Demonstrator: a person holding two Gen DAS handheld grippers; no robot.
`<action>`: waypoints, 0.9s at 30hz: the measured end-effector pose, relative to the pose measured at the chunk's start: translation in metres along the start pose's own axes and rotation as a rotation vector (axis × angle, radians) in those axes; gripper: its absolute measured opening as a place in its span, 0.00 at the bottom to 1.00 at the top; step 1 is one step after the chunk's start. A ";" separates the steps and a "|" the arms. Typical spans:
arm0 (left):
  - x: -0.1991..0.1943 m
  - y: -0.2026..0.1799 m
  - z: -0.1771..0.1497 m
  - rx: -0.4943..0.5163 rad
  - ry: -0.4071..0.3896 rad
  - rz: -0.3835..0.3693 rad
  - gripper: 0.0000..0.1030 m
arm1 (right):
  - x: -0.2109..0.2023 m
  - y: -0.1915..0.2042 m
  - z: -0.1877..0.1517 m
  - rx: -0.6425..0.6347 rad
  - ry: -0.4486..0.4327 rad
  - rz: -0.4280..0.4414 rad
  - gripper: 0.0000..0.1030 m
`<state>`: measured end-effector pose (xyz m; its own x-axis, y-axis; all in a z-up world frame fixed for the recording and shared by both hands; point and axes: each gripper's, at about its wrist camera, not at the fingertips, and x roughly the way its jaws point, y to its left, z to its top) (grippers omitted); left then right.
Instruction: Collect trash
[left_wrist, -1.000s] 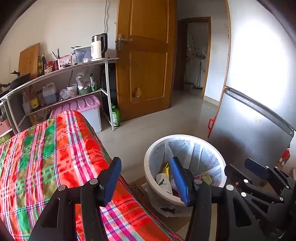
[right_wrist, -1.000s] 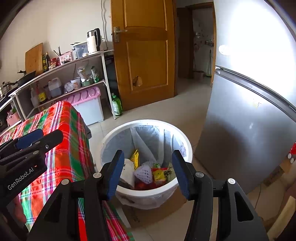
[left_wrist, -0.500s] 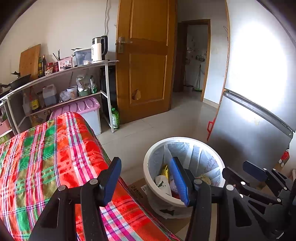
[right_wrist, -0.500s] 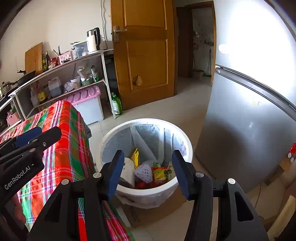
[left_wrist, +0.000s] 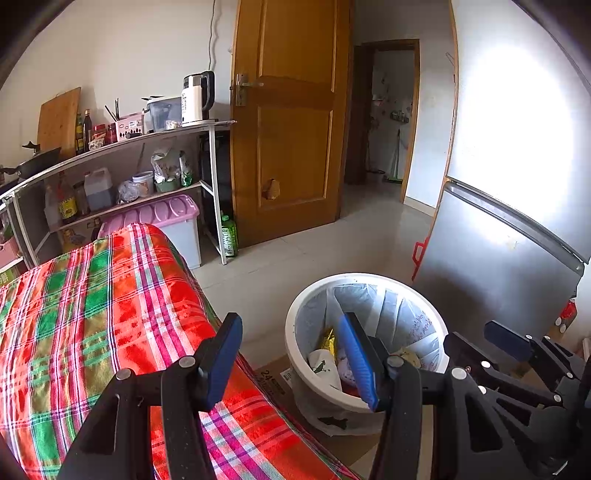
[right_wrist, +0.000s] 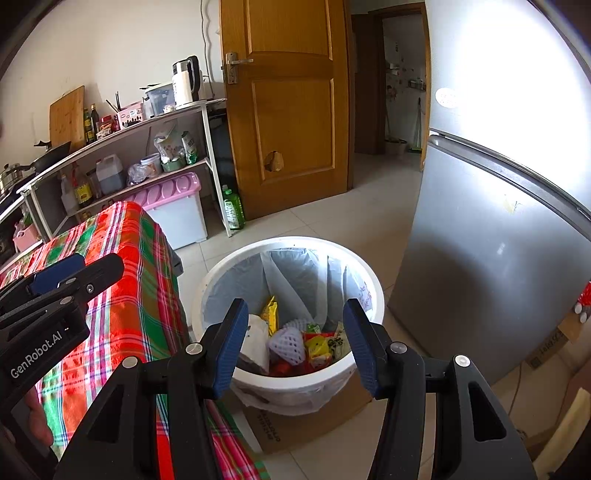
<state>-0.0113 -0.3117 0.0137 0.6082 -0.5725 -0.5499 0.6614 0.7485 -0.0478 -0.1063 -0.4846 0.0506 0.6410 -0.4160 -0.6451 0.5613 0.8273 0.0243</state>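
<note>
A white trash bin (right_wrist: 221, 273) lined with a grey bag stands on the floor beside the table, on flattened cardboard. Inside lie several wrappers (right_wrist: 317, 345), a white foam net (right_wrist: 288, 341) and a white paper cup. My right gripper (right_wrist: 293, 341) hovers above the bin's near side, open, nothing between its blue pads. My left gripper (left_wrist: 291, 356) hangs open and empty over the table's corner, with the bin (left_wrist: 295, 321) to its right. Each gripper shows at the edge of the other's view: the right one (left_wrist: 517, 354), the left one (right_wrist: 55, 280).
A table under a red and green plaid cloth (left_wrist: 92, 314) fills the left. A silver fridge (right_wrist: 498, 240) stands right of the bin. Behind are a wooden door (left_wrist: 291, 129), a metal shelf with bottles and a kettle (left_wrist: 197, 96), a pink-lidded box (right_wrist: 173, 210) and a green bottle (right_wrist: 232, 210).
</note>
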 end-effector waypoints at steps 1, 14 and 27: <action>0.000 0.000 0.000 0.001 0.000 0.002 0.53 | 0.000 0.000 0.000 0.000 0.000 0.000 0.53; 0.001 0.001 -0.001 -0.003 0.003 0.000 0.53 | 0.001 0.003 0.000 0.000 0.003 -0.001 0.53; 0.001 0.001 0.000 -0.005 0.004 0.000 0.53 | 0.002 0.002 -0.001 0.001 0.005 -0.001 0.53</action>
<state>-0.0098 -0.3115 0.0130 0.6063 -0.5714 -0.5531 0.6594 0.7500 -0.0518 -0.1046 -0.4829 0.0487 0.6381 -0.4145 -0.6488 0.5621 0.8267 0.0246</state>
